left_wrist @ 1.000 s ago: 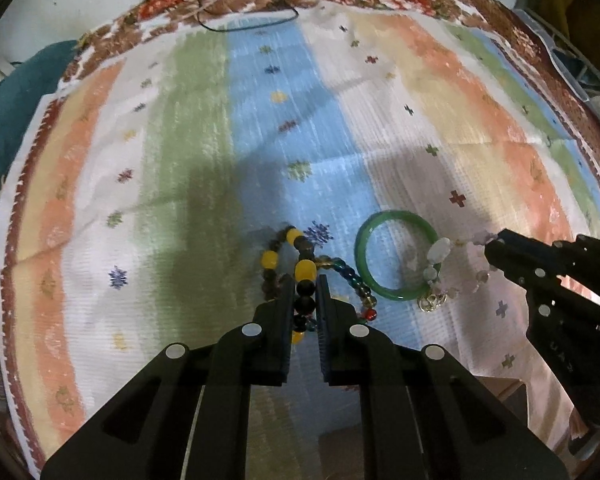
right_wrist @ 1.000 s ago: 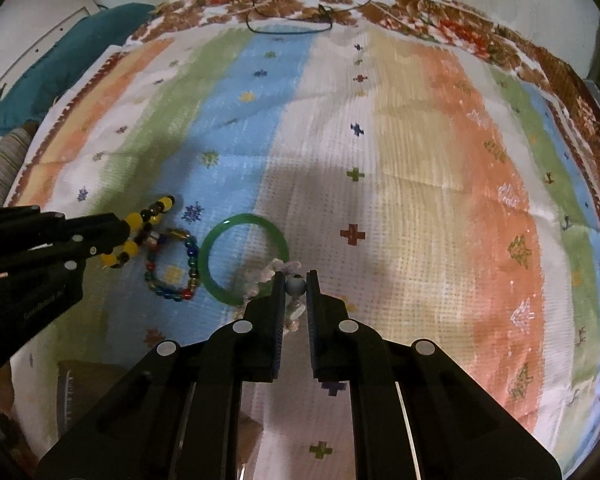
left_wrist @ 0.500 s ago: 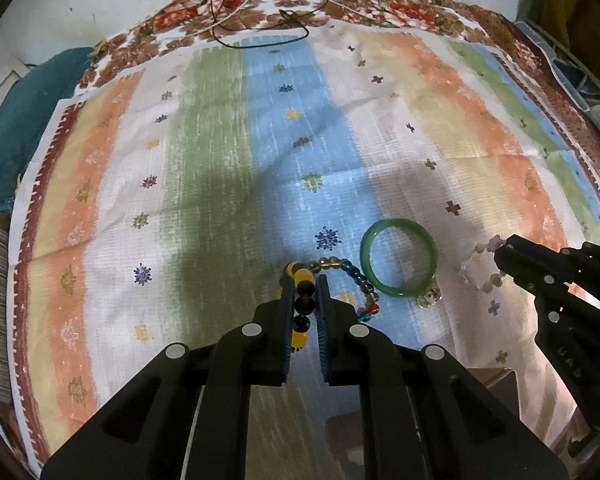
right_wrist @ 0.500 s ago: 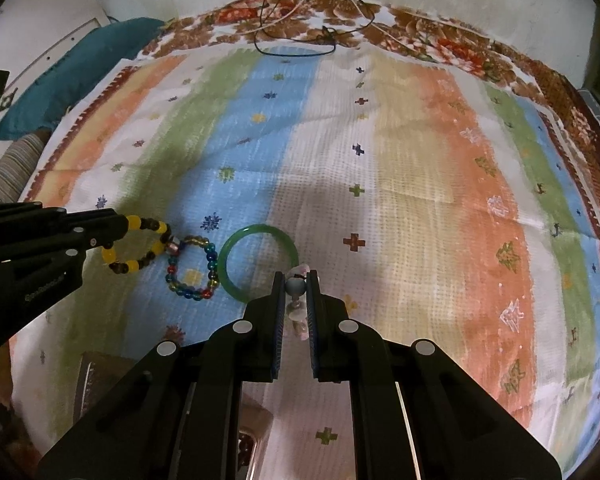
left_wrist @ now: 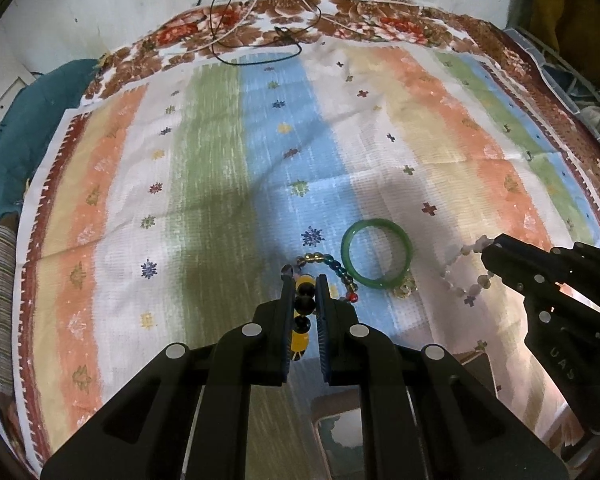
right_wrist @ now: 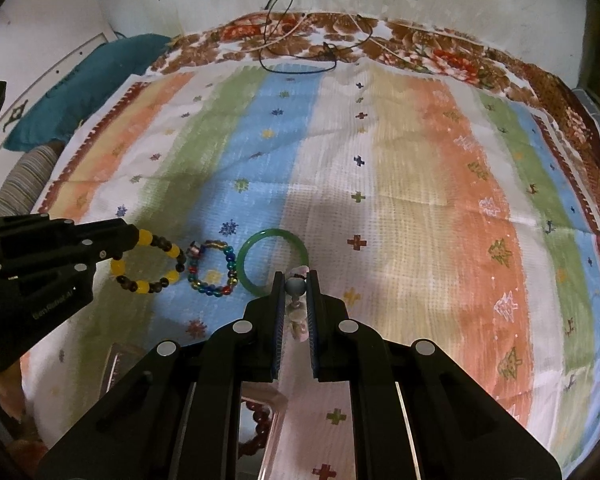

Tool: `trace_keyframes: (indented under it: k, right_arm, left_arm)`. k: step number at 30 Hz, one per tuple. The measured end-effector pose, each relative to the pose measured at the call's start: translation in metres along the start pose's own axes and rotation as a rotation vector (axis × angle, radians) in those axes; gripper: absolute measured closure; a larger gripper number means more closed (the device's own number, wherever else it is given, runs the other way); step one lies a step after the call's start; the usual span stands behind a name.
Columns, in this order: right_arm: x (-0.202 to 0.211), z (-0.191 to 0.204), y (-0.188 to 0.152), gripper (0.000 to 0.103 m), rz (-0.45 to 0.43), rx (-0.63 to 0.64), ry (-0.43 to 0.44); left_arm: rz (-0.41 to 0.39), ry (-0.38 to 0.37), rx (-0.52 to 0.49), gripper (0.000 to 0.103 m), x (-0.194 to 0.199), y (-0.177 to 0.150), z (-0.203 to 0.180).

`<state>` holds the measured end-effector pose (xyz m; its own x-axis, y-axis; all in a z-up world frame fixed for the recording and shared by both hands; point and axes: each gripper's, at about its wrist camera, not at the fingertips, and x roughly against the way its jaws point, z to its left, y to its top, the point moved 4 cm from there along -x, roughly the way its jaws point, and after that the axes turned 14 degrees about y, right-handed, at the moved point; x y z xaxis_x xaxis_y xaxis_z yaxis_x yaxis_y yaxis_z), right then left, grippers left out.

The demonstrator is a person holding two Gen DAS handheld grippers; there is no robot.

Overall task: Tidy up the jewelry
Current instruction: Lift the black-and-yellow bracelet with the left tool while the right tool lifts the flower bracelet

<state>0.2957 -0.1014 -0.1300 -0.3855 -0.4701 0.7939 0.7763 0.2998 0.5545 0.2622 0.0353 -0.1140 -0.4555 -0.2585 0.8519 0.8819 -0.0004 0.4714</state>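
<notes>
Above the striped cloth (left_wrist: pixel 220 184), both bracelets have lifted clear: left gripper (left_wrist: pixel 305 292) clenched on the yellow-and-black bracelet (right_wrist: pixel 148 264), right gripper (right_wrist: pixel 296 284) clenched on the pale bead bracelet (left_wrist: pixel 466 270). Green bangle (left_wrist: pixel 376 256) stays put. Casing lettering unreadable.

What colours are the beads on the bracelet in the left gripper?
Yellow and black bracelet, clearest in the right wrist view.

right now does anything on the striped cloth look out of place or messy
Nothing damaged or spilled. The one oddity is a loose black cable trailing down the wall onto the far floral edge of the cloth, well away from the green bangle and multicolour bead bracelet.
</notes>
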Motion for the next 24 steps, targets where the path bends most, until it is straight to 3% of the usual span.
trace_keyframes:
  k: [24]
  right_arm:
    - [0.037, 0.024, -0.011, 0.092, -0.069, 0.037, 0.020]
  left_arm:
    - [-0.112, -0.029, 0.019, 0.093, 0.055, -0.018, 0.003]
